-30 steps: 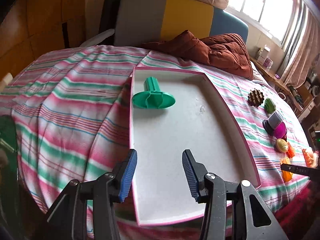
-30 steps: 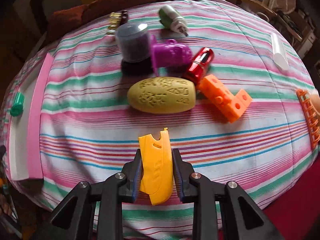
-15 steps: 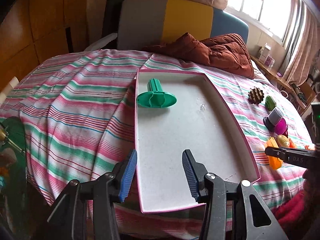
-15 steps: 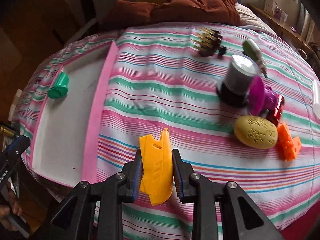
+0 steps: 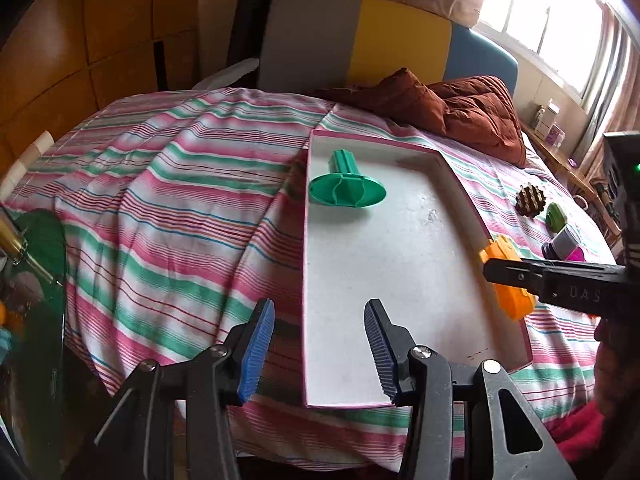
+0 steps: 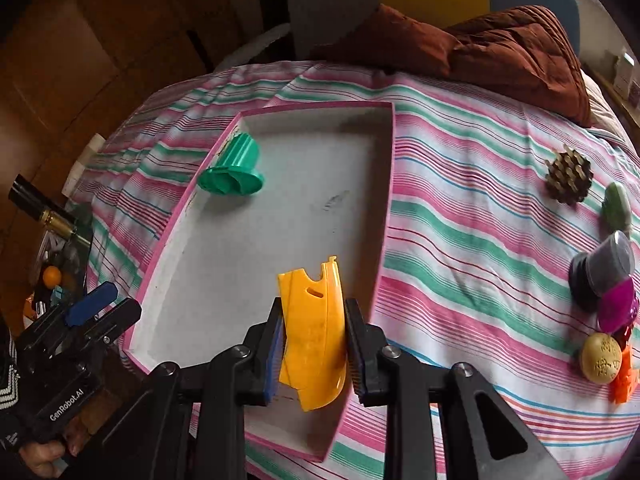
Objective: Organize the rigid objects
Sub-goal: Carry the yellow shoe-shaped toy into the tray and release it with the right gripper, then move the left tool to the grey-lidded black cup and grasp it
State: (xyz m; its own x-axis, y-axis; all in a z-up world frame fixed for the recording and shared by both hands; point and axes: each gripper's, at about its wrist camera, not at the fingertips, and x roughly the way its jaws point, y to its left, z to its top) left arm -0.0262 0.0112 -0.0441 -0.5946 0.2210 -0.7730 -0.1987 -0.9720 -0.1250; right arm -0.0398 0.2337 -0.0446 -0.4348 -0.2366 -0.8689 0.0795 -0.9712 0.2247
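A shallow white tray with a pink rim (image 5: pixel 460 184) (image 6: pixel 386 200) lies on the striped bedspread. In its far left corner lies a green plastic spool (image 5: pixel 346 188) (image 6: pixel 234 172). My right gripper (image 6: pixel 314 340) (image 5: pixel 516 276) is shut on a flat yellow-orange plastic piece (image 6: pixel 312 332) (image 5: pixel 512 300), held above the tray's near right part. My left gripper (image 5: pixel 318 344) (image 6: pixel 94 308) stands open and empty over the tray's near left edge.
On the bedspread right of the tray lie several small objects: a brown spiky piece (image 6: pixel 568 176), a green item (image 6: pixel 618 206), a grey jar (image 6: pixel 604 268), a magenta piece (image 6: pixel 618 308), a yellow egg shape (image 6: pixel 600 358), an orange block (image 6: pixel 624 376). A brown quilt (image 5: pixel 472 112) lies behind.
My right gripper has swung left with the yellow piece, from above the cluster of small objects to above the tray. My left gripper has drifted slightly; its jaws stay as wide as before.
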